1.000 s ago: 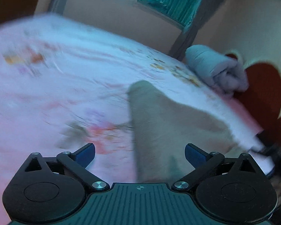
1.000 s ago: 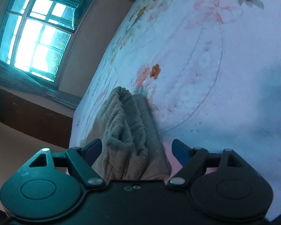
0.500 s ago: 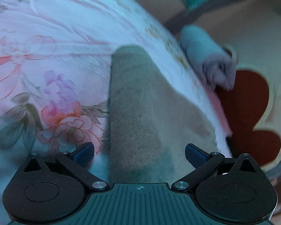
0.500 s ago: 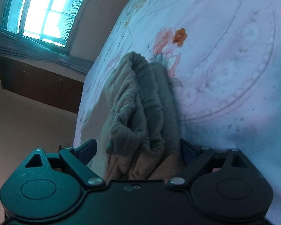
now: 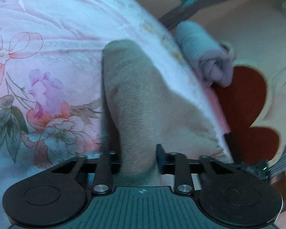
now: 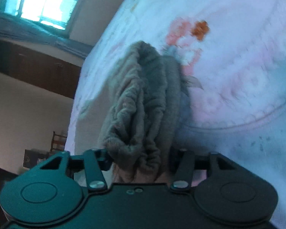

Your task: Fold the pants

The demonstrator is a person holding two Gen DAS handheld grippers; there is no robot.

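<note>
The pants (image 5: 139, 99) are grey-beige fleece and lie on a floral bed sheet (image 5: 38, 61). In the left wrist view a smooth flat part runs away from me. My left gripper (image 5: 138, 156) is shut on the near edge of that cloth. In the right wrist view the gathered, wrinkled end of the pants (image 6: 141, 103) is bunched into folds. My right gripper (image 6: 140, 160) is shut on this bunch, with the cloth filling the gap between the jaws.
A rolled pale blue-grey towel (image 5: 204, 57) lies at the bed's far right edge. A red heart-shaped headboard (image 5: 244, 103) stands beyond it. In the right wrist view a window (image 6: 45, 2), a dark cabinet (image 6: 36, 66) and a chair (image 6: 57, 141) are past the bed's left side.
Both grippers went from wide open around the pants to shut on them. The left view dropped closer to the cloth; the right view tilted and moved in on the bunched end.
</note>
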